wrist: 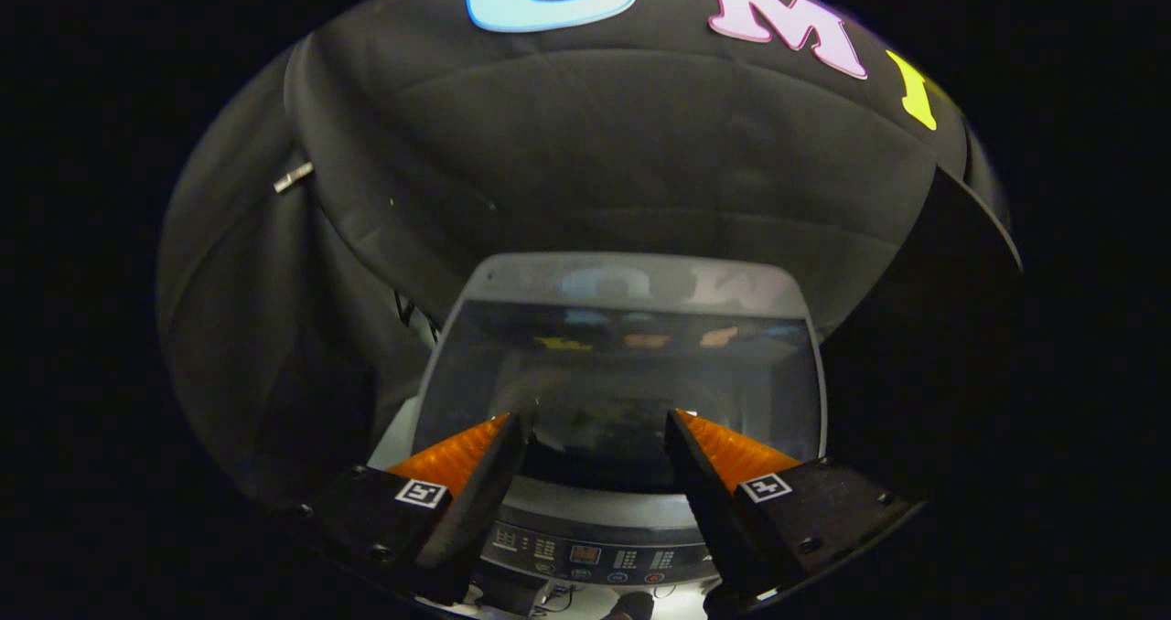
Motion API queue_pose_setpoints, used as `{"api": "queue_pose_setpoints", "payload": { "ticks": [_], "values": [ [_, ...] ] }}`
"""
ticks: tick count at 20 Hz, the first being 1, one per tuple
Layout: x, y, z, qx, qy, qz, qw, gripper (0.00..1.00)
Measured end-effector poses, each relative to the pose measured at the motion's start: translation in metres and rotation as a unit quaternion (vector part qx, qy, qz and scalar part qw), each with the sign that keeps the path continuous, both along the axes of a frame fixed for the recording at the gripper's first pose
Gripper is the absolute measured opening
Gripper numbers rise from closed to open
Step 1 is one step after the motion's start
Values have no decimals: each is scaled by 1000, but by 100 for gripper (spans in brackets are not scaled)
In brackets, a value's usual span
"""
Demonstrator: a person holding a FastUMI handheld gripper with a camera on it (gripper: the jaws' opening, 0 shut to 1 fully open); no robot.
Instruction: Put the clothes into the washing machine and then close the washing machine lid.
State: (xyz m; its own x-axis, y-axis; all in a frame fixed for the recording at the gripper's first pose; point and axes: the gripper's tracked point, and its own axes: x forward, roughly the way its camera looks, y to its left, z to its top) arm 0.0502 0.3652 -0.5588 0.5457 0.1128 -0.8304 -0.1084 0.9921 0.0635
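A top-loading washing machine point(604, 510) stands just ahead of me. Its lid point(622, 364), dark glass in a grey frame, stretches away beyond my fingers and appears to lie down over the tub. Reflections show in the glass, and what is under it is hidden. My gripper point(596, 419) is open, its fingers spread over the lid's front edge with nothing between them. The machine's control panel point(585, 554), with buttons and a small display, runs below and between the fingers.
Black booth cloth hangs close behind and to both sides of the machine. A small metal clip point(293, 177) sits on the cloth at the upper left. Some cables point(407, 314) run behind the machine's left rear corner.
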Motion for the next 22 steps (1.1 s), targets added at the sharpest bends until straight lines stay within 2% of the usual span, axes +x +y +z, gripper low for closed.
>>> {"api": "queue_pose_setpoints", "payload": {
  "ticks": [4, 10, 13, 16, 19, 22],
  "values": [
    [-16, -5, -34, -10, 42, 2, 999, 100],
    [-6, -2, -9, 5, 16, 6, 1000, 100],
    [10, 3, 51, 25, -17, 2, 1000, 100],
    [22, -15, 122, 44, -71, 3, 996, 100],
    [21, -32, 196, 64, -130, 17, 989, 100],
    [19, -53, 259, 81, -184, 7, 980, 100]
  ]
}}
